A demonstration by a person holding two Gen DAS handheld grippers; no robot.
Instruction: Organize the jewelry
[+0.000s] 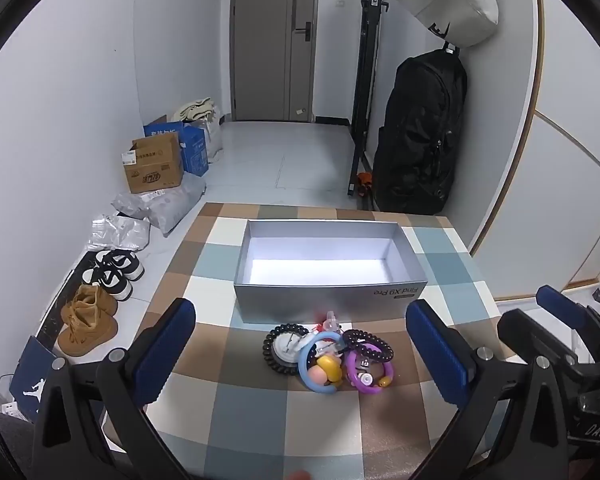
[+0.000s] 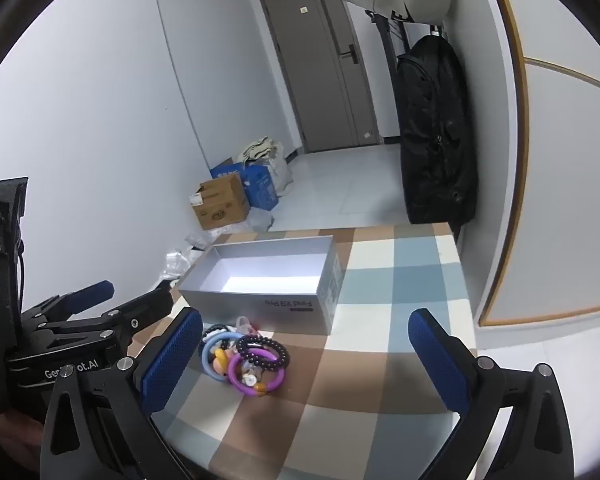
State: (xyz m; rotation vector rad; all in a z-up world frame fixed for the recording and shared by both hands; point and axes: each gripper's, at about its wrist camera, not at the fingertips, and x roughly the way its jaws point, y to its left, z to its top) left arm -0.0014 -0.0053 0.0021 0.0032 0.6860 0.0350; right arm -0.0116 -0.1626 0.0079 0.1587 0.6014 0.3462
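Both the left hand-held gripper [image 1: 300, 344] and the right hand-held gripper [image 2: 306, 354] hover spread wide, holding nothing. Just ahead of their fingertips, a heap of bracelets [image 1: 328, 354] lies on the checkered tabletop [image 1: 260, 420]; beyond it stands a silver box [image 1: 330, 296] printed "Find X9 Pro". The left device reads "Gen…ot.AI".

On the checked table [image 1: 204, 396] in front of me: one open grey box [image 1: 328, 300], and one heap of jewelry holding two black bead bracelets [image 1: 366, 343], one blue ring [image 1: 312, 376] and one purple ring [image 1: 374, 388]. On the floor, two pairs of shoes [image 1: 100, 312] and one brown carton [image 1: 153, 166]. Two bags [image 1: 420, 128] hang on the wall.
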